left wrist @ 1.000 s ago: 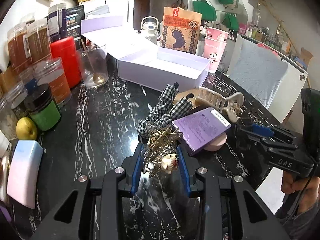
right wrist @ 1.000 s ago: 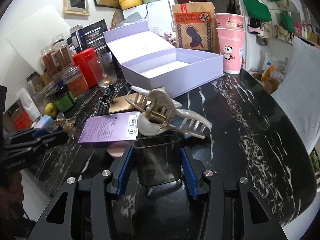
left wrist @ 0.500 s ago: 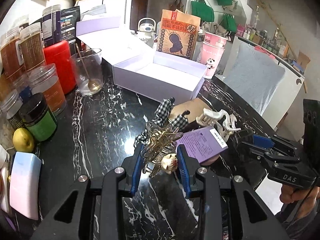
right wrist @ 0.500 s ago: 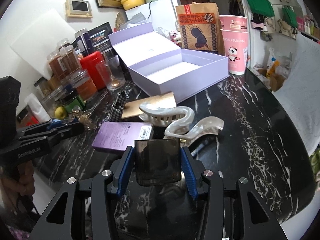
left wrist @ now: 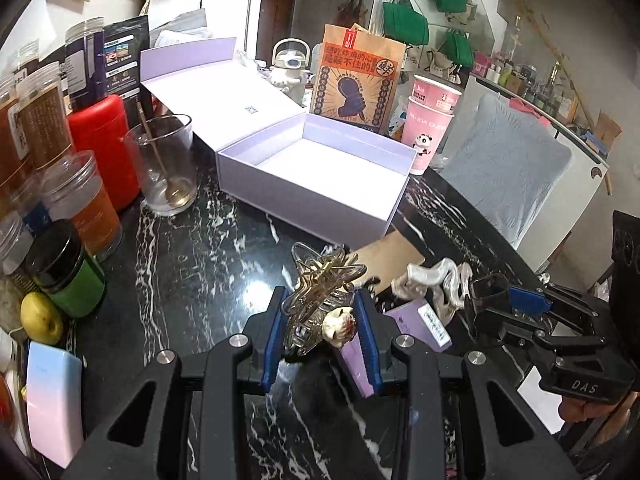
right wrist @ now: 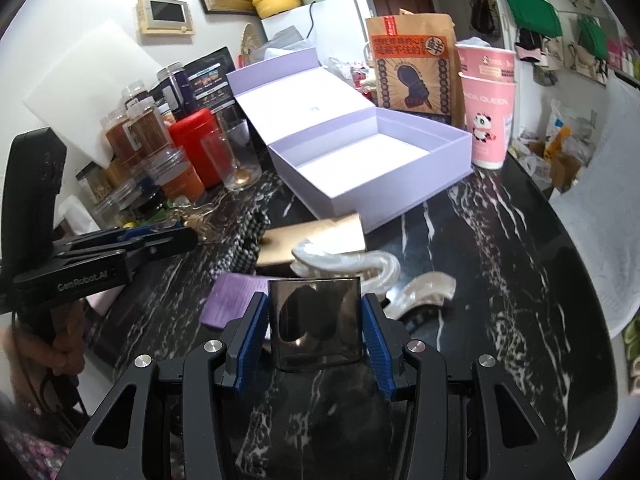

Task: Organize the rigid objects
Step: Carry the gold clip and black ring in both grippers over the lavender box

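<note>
L gripper [left wrist: 320, 334] pinches gold wire clip [left wrist: 320, 292], held above table [left wrist: 200, 264]. R gripper [right wrist: 316, 328] pinches smoky square cup [right wrist: 316, 324], also off table. Lilac box [right wrist: 372, 164] open, just beyond; pearl claw clip [right wrist: 360, 268] on table nr R gripper.

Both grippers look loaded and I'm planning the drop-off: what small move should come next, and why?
Probably carry the left gripper, shut on the gold hair claw, forward over the open lilac box: it looks empty and lies straight ahead.
</note>
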Demonstrator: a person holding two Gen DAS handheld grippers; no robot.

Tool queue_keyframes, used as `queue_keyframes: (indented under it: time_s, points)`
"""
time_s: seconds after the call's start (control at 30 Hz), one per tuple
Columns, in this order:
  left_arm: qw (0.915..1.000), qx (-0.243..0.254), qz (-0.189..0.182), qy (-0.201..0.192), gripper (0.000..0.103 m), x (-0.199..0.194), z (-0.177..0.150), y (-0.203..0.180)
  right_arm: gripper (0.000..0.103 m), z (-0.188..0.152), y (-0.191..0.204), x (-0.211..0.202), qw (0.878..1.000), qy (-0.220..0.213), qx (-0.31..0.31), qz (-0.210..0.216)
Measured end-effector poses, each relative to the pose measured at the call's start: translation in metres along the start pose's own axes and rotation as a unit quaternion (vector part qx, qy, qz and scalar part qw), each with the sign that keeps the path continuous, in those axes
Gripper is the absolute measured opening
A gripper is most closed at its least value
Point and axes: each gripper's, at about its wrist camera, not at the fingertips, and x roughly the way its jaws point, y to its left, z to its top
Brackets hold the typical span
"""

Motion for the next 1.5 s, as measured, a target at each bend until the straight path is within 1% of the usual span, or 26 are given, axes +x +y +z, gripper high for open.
queue_keyframes:
  time_s: [0.2, 0.37, 0.5, 0.8, 1.1, 1.4, 1.5]
  points:
    - [1.0000, -0.003, -0.003, -0.005, 0.033, 0.005, 0.021, 0.006, 0.046, 0.019, 0.002, -0.001, 1.000, -0.010, -0.002, 0.006]
    - [0.9999, 0.008, -0.003, -0.012, 0.033, 0.010, 0.043, 0.008, 0.046, 0.037, 0.001, 0.004, 1.000, -0.013, -0.004, 0.005]
    - [0.9997, 0.013, -0.013, -0.015, 0.033, 0.014, 0.059, 0.010, 0.046, 0.052, 0.000, 0.007, 1.000, -0.015, -0.013, 0.007]
    - [0.9993, 0.023, -0.022, -0.019, 0.033, 0.030, 0.095, 0.016, 0.046, 0.090, -0.007, 0.018, 0.999, -0.025, -0.027, 0.006]
    - [0.9983, 0.043, -0.026, -0.028, 0.033, 0.050, 0.138, 0.019, 0.046, 0.125, -0.019, 0.038, 0.999, -0.030, -0.028, 0.024]
    - [0.9976, 0.056, -0.028, -0.028, 0.033, 0.075, 0.169, 0.021, 0.046, 0.154, -0.036, 0.060, 0.999, -0.033, -0.034, 0.013]
    - [0.9973, 0.060, -0.036, -0.023, 0.033, 0.084, 0.177, 0.021, 0.046, 0.162, -0.042, 0.066, 0.999, -0.033, -0.034, 0.012]
